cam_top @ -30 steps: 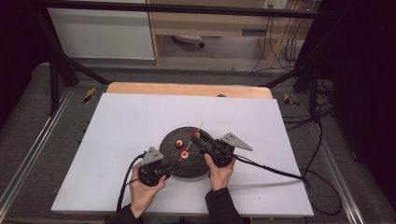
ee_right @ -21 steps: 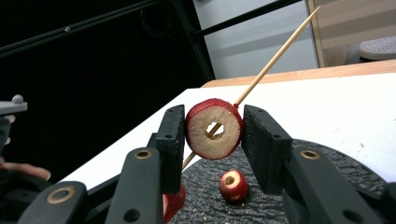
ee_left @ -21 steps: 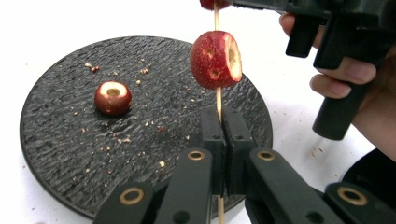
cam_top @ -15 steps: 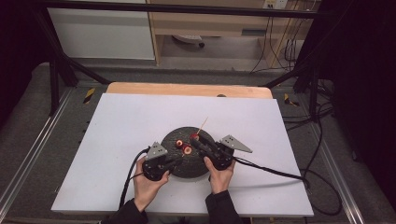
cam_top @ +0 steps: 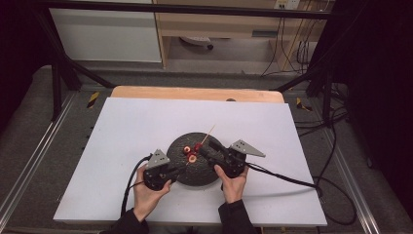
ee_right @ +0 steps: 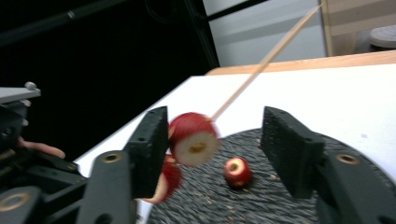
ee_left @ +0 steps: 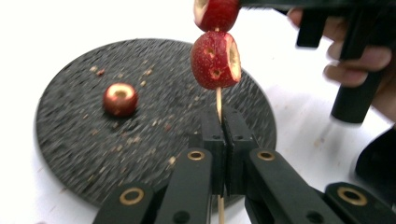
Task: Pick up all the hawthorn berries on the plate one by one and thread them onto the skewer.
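A white surface (cam_top: pixel 122 126) with a wooden far edge stands in a dim room, with a white panel (cam_top: pixel 107 34) and cables (cam_top: pixel 292 48) behind. A round dark plate (cam_top: pixel 195 170) sits near its front edge. The left hand-held gripper (ee_left: pixel 223 140) is clamped tight on a thin wooden skewer (ee_left: pixel 218 100) carrying two cored red fruits (ee_left: pixel 215 59). A third fruit (ee_left: pixel 120 99) lies loose on the plate. The right hand-held gripper (ee_right: pixel 215 140) stands wide open, its jaws either side of the upper skewered fruit (ee_right: pixel 192 137), one jaw just beside it.

Both black claws, left (cam_top: pixel 171 171) and right (cam_top: pixel 208 152), have brass-ringed pivots, a grey three-cornered plate on top and a trailing black cable; the person's sleeves (cam_top: pixel 233 219) are dark.
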`<state>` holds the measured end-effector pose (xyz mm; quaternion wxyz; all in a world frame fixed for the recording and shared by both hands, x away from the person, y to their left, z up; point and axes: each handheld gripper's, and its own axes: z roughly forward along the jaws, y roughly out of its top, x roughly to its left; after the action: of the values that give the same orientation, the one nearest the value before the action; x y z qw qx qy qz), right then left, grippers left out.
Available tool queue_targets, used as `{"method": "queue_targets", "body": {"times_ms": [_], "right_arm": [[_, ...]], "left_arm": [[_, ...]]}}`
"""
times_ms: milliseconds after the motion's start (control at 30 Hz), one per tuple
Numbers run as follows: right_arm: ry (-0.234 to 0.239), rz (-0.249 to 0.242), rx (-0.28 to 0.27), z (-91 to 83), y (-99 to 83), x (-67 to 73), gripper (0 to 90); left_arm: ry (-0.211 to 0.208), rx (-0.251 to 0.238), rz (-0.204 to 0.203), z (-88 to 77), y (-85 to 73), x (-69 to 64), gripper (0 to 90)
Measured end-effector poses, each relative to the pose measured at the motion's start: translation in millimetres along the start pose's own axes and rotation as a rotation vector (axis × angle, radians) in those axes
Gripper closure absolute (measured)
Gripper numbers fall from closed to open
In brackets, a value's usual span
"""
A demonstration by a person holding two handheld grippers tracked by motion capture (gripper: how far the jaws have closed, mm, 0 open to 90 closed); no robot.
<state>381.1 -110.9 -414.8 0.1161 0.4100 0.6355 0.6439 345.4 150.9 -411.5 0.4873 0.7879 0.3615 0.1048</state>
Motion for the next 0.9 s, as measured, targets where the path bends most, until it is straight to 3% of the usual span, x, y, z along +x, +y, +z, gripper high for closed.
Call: {"method": "queue_targets", "body": {"times_ms": [233, 400, 567, 767, 900], "right_arm": [[-0.017, -0.053, 0.078, -4.8, 5.5, -4.4, 23.8], [-0.042, -0.094, 0.157, -6.2, 5.7, -7.6, 16.3], [-0.063, -0.138, 0.268, -5.7, 5.0, -11.5, 11.0], [-0.08, -0.176, 0.422, -0.1, 3.6, -15.7, 7.1], [-0.086, -0.211, 0.491, 6.8, 8.0, -14.5, 6.0]], "left_arm": [[0.02, 0.01, -0.019, -20.0, -13.3, 17.6, 88.5], [0.044, 0.007, -0.007, -40.6, -20.1, 27.7, 88.5], [0.059, 0.016, -0.008, -58.1, -28.1, 39.3, 88.5], [0.059, 0.042, -0.003, -65.9, -39.4, 48.5, 88.5], [0.066, 0.056, -0.01, -71.6, -48.5, 57.1, 88.5]]}}
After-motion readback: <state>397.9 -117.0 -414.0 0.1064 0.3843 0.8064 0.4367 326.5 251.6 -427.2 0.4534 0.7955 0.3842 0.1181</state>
